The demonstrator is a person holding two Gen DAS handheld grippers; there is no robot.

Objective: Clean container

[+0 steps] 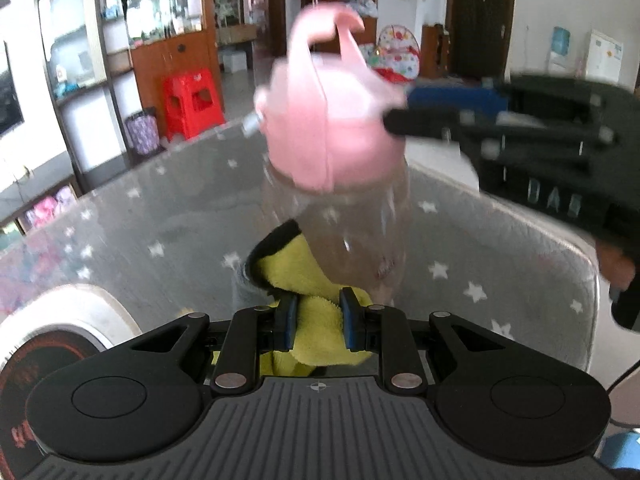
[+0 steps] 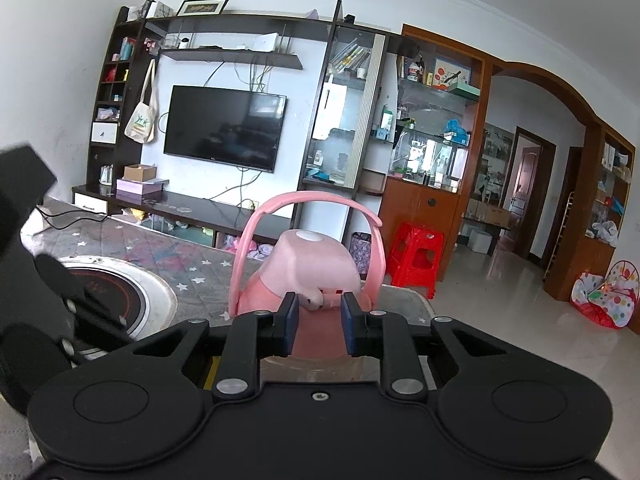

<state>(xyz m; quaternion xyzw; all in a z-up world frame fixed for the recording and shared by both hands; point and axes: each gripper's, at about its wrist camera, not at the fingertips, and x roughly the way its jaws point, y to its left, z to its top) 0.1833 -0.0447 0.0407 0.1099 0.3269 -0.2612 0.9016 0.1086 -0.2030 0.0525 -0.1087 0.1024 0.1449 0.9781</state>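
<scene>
A clear bottle (image 1: 352, 236) with a pink lid (image 1: 320, 120) and a pink carry strap stands tilted over the table. My left gripper (image 1: 318, 322) is shut on a yellow cloth (image 1: 304, 276) that presses against the bottle's lower body. My right gripper (image 1: 394, 114) comes in from the right in the left wrist view and grips the lid. In the right wrist view my right gripper (image 2: 319, 322) is shut on the pink lid (image 2: 316, 264), with the strap (image 2: 304, 204) arching above it. The bottle body is hidden there.
A grey star-patterned table cover (image 1: 160, 220) lies under everything. A round induction cooker (image 2: 120, 292) is set into the table at the left. A red stool (image 2: 416, 256) and cabinets stand beyond the table's far edge.
</scene>
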